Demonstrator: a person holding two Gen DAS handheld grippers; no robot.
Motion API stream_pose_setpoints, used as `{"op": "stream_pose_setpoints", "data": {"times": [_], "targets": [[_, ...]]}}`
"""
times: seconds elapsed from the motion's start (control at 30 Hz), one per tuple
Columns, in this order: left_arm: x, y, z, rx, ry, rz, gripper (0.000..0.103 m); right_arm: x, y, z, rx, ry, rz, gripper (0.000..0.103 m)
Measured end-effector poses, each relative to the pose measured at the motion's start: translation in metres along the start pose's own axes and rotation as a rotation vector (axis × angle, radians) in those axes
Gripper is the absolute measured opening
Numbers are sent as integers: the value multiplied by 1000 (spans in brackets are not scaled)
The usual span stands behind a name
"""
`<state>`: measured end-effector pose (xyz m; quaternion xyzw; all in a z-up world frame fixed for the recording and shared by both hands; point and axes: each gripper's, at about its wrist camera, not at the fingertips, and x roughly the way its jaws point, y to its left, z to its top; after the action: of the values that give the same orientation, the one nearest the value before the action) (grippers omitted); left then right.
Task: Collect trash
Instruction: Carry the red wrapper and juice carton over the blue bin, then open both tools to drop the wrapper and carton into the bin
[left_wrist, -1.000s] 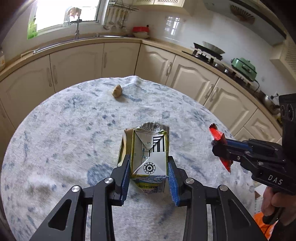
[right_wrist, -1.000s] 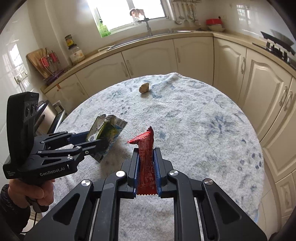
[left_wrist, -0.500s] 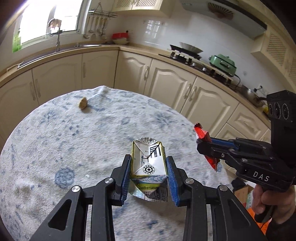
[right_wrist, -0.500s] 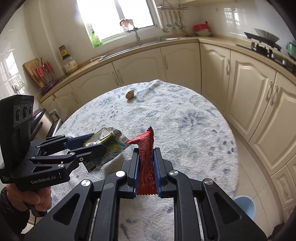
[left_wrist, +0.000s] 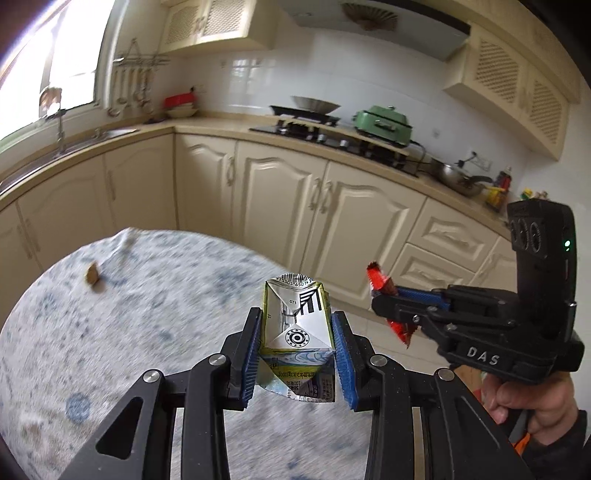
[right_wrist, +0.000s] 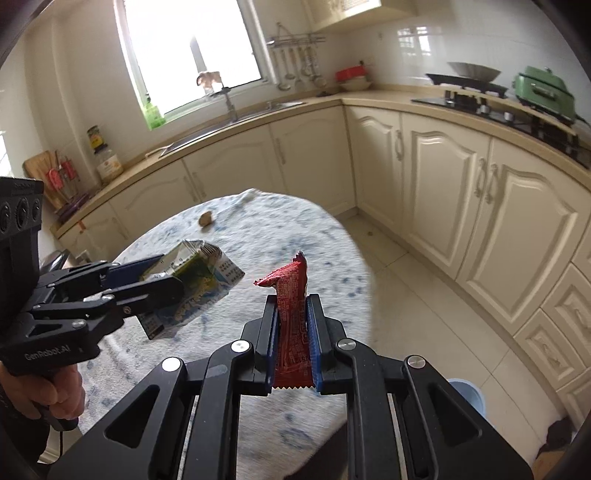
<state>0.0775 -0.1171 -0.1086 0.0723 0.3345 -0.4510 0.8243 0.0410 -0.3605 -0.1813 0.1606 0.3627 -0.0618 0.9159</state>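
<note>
Compared with a second ago, both grippers have swung toward the table's edge and risen: the round table now fills less of each view, more of the cream cabinet fronts and tiled floor shows, and a pale blue bin has come into the right wrist view at the lower right. The grips themselves are unchanged.

The left gripper pinches a flattened drink carton between its blue ribbed pads, which press on the carton's two sides. The carton is creased, glossy card, green and yellow with white printed panels, a barcode at its folded top and a round black mark on its face; it is held clear of the tabletop. The right gripper has its fingers pressed nearly together on a red snack wrapper, a thin crinkled foil strip with serrated ends, standing upright with its top bent over to the left.

A small tan lump, perhaps a crumpled scrap or a bit of food, lies alone on the far side of the table, well apart from both grippers. The table's cover looks like soft, nubby cloth, white with mottled blue patches. A hand grips the right tool's black handle.
</note>
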Motion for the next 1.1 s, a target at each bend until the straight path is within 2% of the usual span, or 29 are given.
{"op": "stream_pose_setpoints", "data": {"times": [0.27,0.5,0.77,1.03,1.1], "targets": [[38,-74,34,123,-8,-123,32,-59,-72,-12,106,-66,-149,14],[115,-134,48,173,79,-236,32,-89,-146,-37,222,-61,-277,14],[232,-169,61,184,242,-289,32,-73,-224,-79,384,15,-334,14],[336,-197,83,166,362,-290,32,-41,-282,-110,484,84,-346,14],[361,-202,83,158,393,-287,33,-33,-293,-115,507,97,-344,18]]}}
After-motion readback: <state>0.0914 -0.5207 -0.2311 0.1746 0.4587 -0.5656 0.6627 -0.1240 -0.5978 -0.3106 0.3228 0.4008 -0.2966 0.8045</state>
